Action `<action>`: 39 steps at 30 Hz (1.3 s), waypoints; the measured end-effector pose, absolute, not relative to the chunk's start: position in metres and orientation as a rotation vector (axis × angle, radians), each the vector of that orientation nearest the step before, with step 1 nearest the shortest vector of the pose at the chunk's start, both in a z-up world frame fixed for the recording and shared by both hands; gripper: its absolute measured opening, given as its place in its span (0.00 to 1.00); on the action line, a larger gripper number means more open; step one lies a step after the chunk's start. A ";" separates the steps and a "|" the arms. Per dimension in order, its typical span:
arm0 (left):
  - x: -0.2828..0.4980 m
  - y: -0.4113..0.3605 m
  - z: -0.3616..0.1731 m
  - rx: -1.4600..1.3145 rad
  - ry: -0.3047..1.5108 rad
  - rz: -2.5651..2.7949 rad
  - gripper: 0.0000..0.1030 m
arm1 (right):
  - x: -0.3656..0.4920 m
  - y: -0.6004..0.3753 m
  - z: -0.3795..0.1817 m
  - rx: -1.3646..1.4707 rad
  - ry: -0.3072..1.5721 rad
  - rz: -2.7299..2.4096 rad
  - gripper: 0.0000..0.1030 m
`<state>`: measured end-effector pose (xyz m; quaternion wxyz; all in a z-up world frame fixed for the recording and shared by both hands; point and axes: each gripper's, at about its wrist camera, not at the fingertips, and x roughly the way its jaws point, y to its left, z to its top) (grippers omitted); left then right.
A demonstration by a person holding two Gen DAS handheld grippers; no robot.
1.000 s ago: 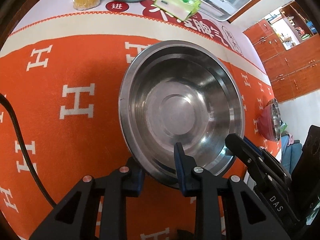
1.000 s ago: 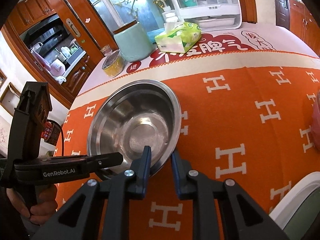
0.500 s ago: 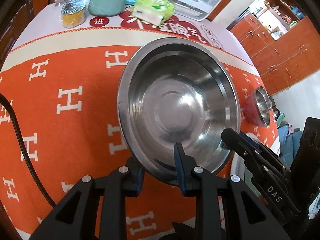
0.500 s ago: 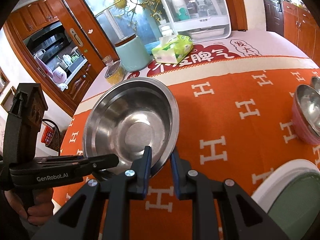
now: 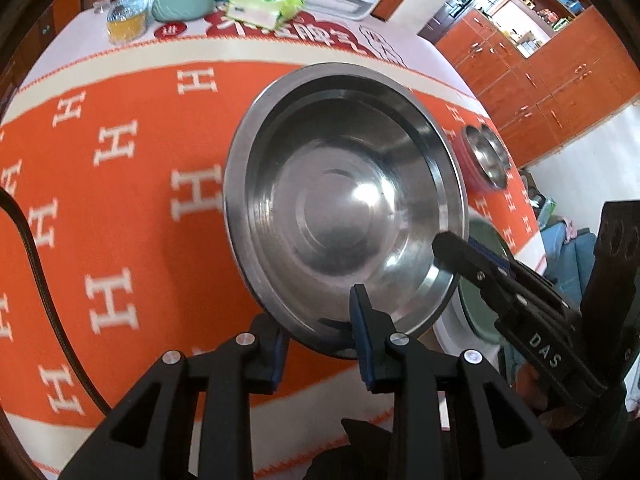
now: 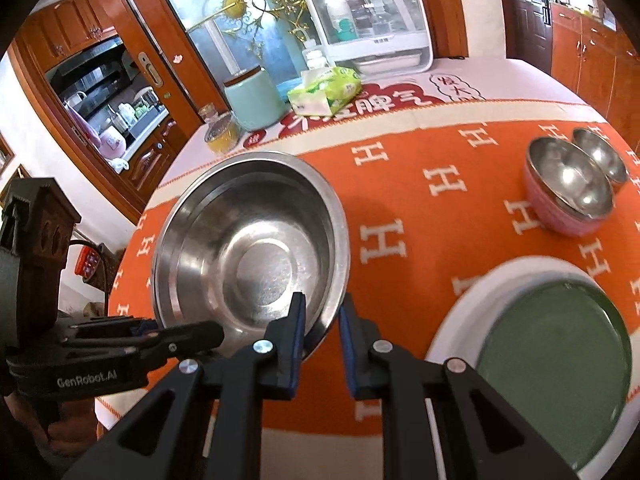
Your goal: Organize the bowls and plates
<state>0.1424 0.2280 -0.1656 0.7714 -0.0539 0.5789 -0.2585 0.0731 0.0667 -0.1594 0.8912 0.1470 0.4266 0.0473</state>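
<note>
Both grippers clamp the same big steel bowl (image 5: 344, 208) by its rim, held over the orange H-patterned tablecloth (image 5: 120, 208). Left gripper (image 5: 320, 336) pinches the near rim, one blue pad (image 5: 362, 320) inside the bowl and the other under it. Right gripper (image 6: 322, 322) does likewise on the bowl's (image 6: 252, 244) near-right rim, inner finger inside, outer finger outside, jaws closed tight on the metal. In the left view the right gripper (image 5: 456, 246) comes in from the right side; in the right view the left gripper (image 6: 200, 330) comes in from the lower left. Bowl is empty and tilted slightly toward the cameras (lifted or touching the cloth, cannot tell). To its right lies a green plate (image 6: 556, 352) on a white plate (image 6: 460, 296), near the table edge. Farther right, a pink steel-lined bowl (image 6: 568, 196) touches a small steel bowl (image 6: 600, 152) behind it. At the far side: tissue pack (image 6: 324, 92), mint canister (image 6: 256, 100), foil-covered cup (image 6: 222, 136), white dish cabinet (image 6: 368, 20).
</note>
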 end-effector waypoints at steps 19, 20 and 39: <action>0.091 0.202 -0.203 -0.064 1.399 -0.599 0.26 | 0.026 0.049 -0.204 0.338 1.035 0.038 0.15; 0.090 0.201 -0.205 -0.055 1.408 -0.599 0.27 | 0.024 0.049 -0.207 0.347 1.043 0.036 0.15; 0.095 0.193 -0.200 0.162 1.487 -0.574 0.58 | 0.024 0.046 -0.201 0.311 1.061 0.048 0.16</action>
